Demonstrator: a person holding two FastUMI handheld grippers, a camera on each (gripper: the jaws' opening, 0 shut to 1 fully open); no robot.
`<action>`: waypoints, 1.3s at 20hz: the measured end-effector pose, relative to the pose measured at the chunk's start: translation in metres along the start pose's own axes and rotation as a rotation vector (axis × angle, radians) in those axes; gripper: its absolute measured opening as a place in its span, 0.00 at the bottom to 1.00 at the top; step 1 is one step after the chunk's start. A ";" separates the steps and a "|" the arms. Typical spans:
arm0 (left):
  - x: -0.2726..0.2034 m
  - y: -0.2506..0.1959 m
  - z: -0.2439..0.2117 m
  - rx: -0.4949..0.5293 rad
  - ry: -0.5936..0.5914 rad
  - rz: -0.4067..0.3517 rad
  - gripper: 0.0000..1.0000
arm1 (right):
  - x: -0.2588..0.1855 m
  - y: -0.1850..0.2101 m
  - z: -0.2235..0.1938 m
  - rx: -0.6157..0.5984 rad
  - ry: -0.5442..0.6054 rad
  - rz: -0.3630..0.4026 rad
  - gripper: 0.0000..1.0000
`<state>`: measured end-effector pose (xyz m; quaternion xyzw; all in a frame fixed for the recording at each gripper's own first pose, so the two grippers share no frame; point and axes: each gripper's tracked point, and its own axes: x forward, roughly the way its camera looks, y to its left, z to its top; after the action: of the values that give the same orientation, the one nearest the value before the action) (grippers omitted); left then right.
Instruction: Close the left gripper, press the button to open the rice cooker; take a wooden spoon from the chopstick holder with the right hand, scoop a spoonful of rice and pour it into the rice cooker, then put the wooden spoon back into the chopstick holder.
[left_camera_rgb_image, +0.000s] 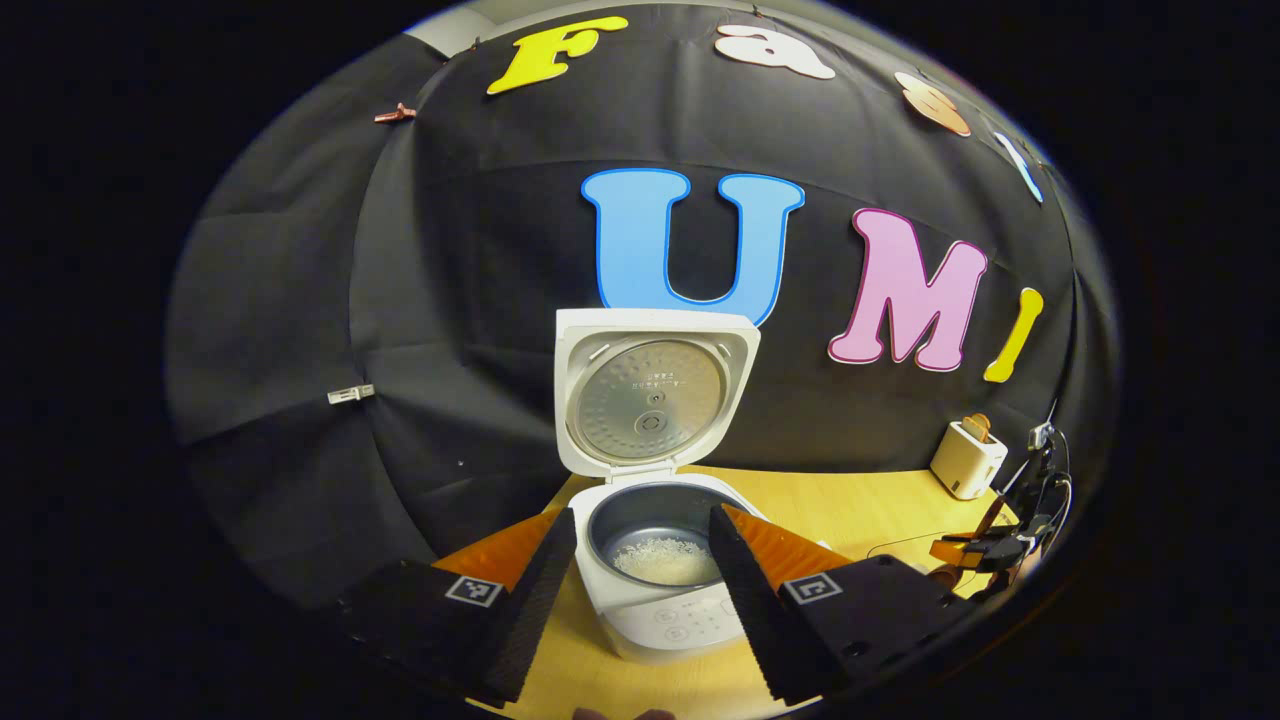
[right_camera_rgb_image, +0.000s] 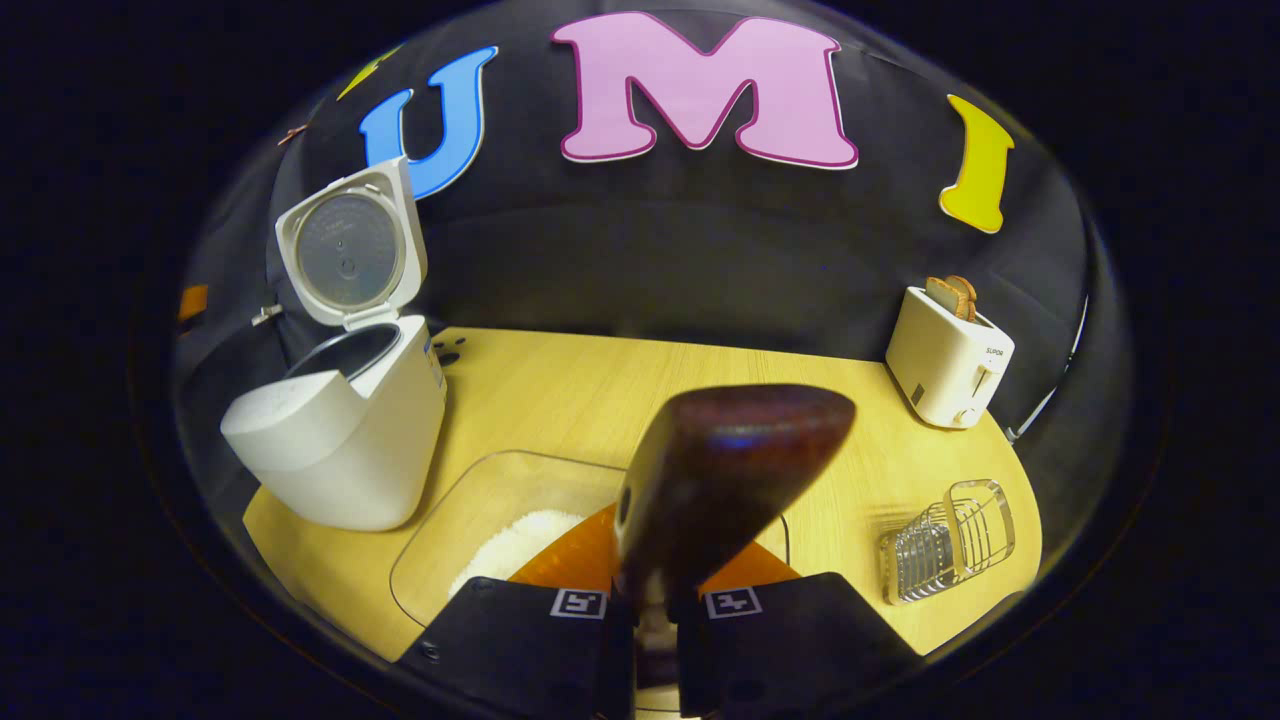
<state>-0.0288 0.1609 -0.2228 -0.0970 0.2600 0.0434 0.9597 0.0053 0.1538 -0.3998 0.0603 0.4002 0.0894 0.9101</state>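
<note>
The white rice cooker (left_camera_rgb_image: 680, 620) stands with its lid (left_camera_rgb_image: 650, 395) swung up, and a little white rice (left_camera_rgb_image: 665, 560) lies in the grey pot. My left gripper (left_camera_rgb_image: 642, 520) is open just in front of it, one finger on each side of the pot, touching nothing. My right gripper (right_camera_rgb_image: 652, 600) is shut on the handle of the dark wooden spoon (right_camera_rgb_image: 730, 470), whose bowl rises up close to the camera. Below the spoon sits a clear container (right_camera_rgb_image: 450, 520) with white rice (right_camera_rgb_image: 510, 545). The rice cooker (right_camera_rgb_image: 340, 440) is to its left. The see-through chopstick holder (right_camera_rgb_image: 945, 540) is at the right.
A white toaster (right_camera_rgb_image: 945, 365) with bread in its slots stands at the back right of the wooden table (right_camera_rgb_image: 600, 400); it is also the toaster (left_camera_rgb_image: 965, 458) in the left gripper view. The right gripper (left_camera_rgb_image: 985, 548) with its cables shows near the table's right edge.
</note>
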 end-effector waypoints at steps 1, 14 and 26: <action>0.000 0.000 -0.002 -0.001 0.001 -0.001 0.87 | -0.001 -0.002 -0.004 -0.001 0.012 -0.007 0.21; -0.004 0.021 -0.005 -0.048 -0.010 0.014 0.87 | 0.021 0.056 -0.009 0.157 0.068 -0.052 0.21; -0.005 0.026 0.000 -0.042 -0.027 0.012 0.87 | 0.011 0.029 -0.009 0.741 0.062 0.008 0.10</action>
<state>-0.0369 0.1860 -0.2241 -0.1151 0.2467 0.0558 0.9606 0.0029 0.1845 -0.4084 0.3845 0.4324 -0.0562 0.8137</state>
